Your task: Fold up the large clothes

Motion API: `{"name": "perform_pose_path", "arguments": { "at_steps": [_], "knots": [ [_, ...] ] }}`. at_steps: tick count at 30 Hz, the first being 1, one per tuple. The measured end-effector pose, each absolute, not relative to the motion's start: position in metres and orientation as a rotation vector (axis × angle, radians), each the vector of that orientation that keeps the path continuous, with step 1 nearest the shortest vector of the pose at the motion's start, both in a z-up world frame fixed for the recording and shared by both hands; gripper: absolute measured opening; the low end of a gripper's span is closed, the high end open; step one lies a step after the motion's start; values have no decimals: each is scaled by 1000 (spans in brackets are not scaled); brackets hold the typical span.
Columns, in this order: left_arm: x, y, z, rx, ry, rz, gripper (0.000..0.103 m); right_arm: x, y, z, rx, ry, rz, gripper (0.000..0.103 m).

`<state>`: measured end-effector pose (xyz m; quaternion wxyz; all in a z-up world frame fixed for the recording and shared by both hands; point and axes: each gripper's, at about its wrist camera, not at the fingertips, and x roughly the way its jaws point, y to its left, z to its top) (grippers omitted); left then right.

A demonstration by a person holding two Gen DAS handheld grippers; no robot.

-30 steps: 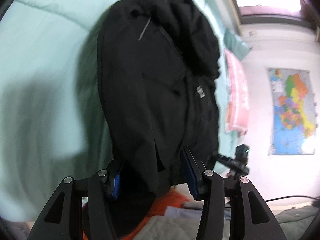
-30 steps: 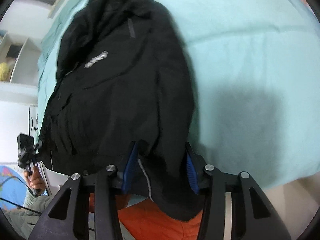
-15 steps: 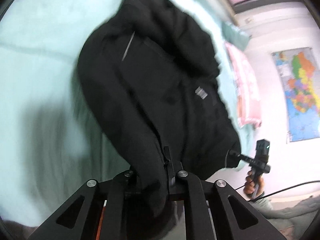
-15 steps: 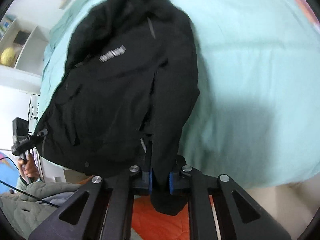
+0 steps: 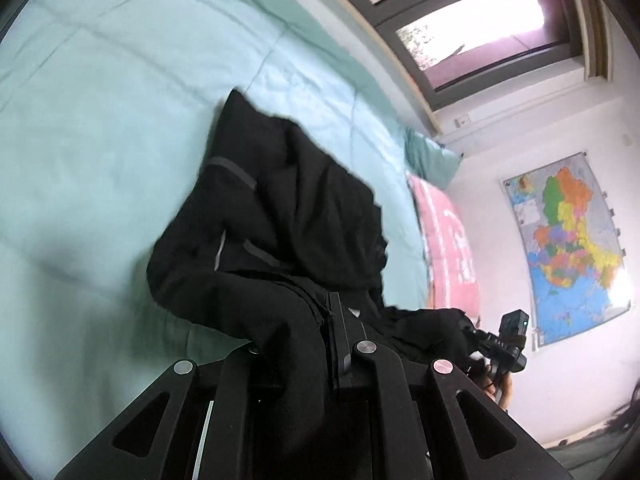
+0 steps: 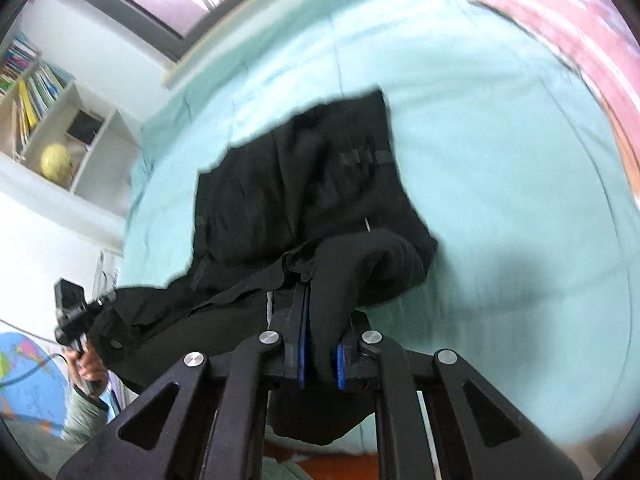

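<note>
A large black jacket point(image 5: 280, 216) lies partly on a mint-green bed point(image 5: 100, 100), its near hem lifted. My left gripper point(image 5: 316, 332) is shut on the jacket's hem, with black cloth draped over its fingers. In the right wrist view the jacket point(image 6: 304, 184) spreads toward the far side of the bed point(image 6: 500, 160). My right gripper point(image 6: 320, 320) is shut on the other part of the hem, cloth pinched between its blue pads point(image 6: 301, 356). Each gripper shows small in the other's view, the right point(image 5: 508, 340) and the left point(image 6: 72, 312).
A pink pillow point(image 5: 444, 240) and a green pillow point(image 5: 430, 156) lie at the bed's head. A wall map point(image 5: 568, 248) and a window point(image 5: 472, 20) are beyond. White shelves with books and a yellow ball point(image 6: 56, 160) stand at the left in the right wrist view.
Both grippers closed on the jacket's hem and have lifted it up and toward the far part of the jacket. The jacket now looks shorter and bunched.
</note>
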<state>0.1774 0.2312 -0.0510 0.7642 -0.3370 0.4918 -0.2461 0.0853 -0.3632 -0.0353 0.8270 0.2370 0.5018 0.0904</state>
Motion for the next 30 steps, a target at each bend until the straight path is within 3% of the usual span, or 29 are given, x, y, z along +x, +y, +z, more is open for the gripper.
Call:
{"name": "perform_pose_path", "arguments": {
  "at_steps": [7, 12, 17, 24, 30],
  "knots": [
    [262, 224, -18, -680, 1018, -540, 13, 175, -367, 9, 428, 976, 171, 13],
    [336, 214, -22, -661, 1048, -511, 13, 241, -376, 7, 447, 969, 134, 14],
    [409, 207, -72, -716, 1177, -425, 16, 310, -382, -32, 490, 1048, 69, 14],
    [481, 182, -185, -725, 1381, -307, 17, 391, -389, -131, 513, 1236, -24, 14],
    [485, 173, -230, -756, 1364, -307, 17, 407, -371, -187, 424, 1312, -54, 14]
  ]
}}
